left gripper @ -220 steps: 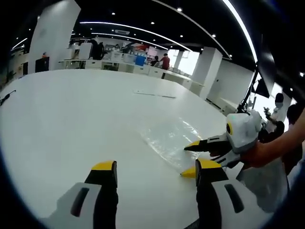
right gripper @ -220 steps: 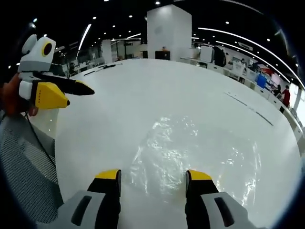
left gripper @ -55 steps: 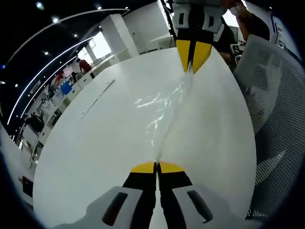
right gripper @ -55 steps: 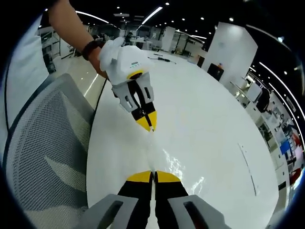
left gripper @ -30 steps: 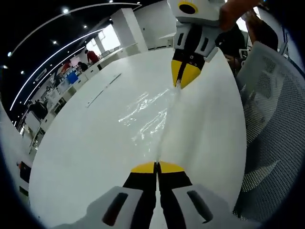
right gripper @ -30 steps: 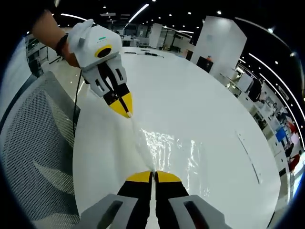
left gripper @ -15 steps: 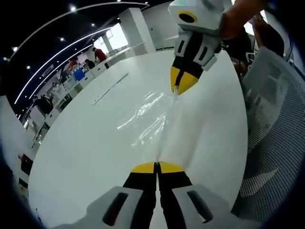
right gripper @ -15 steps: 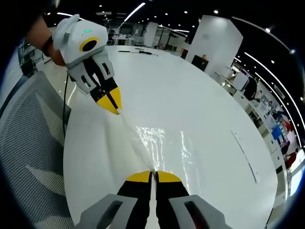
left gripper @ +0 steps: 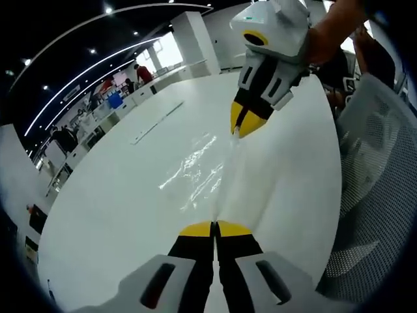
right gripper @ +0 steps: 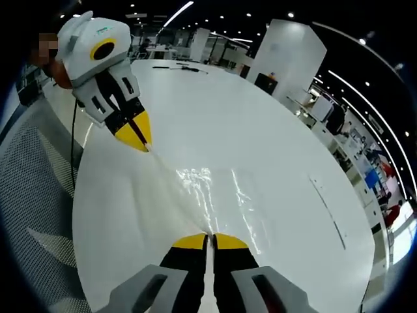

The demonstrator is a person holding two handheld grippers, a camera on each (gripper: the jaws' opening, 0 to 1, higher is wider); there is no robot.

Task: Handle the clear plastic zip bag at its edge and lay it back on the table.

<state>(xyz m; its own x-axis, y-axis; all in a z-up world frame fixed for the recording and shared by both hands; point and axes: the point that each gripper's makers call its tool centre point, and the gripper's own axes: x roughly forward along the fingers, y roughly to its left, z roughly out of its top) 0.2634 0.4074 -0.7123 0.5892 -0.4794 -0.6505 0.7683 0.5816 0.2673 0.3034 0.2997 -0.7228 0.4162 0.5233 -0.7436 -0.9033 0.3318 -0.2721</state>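
Left gripper [left gripper: 214,225] clamped on clear zip bag [left gripper: 202,166] edge, frame bottom | right gripper [right gripper: 208,237] clamped on opposite edge | bag stretched between, mid-frame over glossy white table [left gripper: 117,195] | open office, ceiling light strips, mesh chair [left gripper: 374,195] right.

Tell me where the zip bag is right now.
The clear zip bag is stretched by its edge between the left gripper and the right gripper, just above the white table, near the mesh chair.

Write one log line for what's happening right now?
left gripper: shut on bag edge | right gripper: shut on bag edge | bag: stretched between both, above white table
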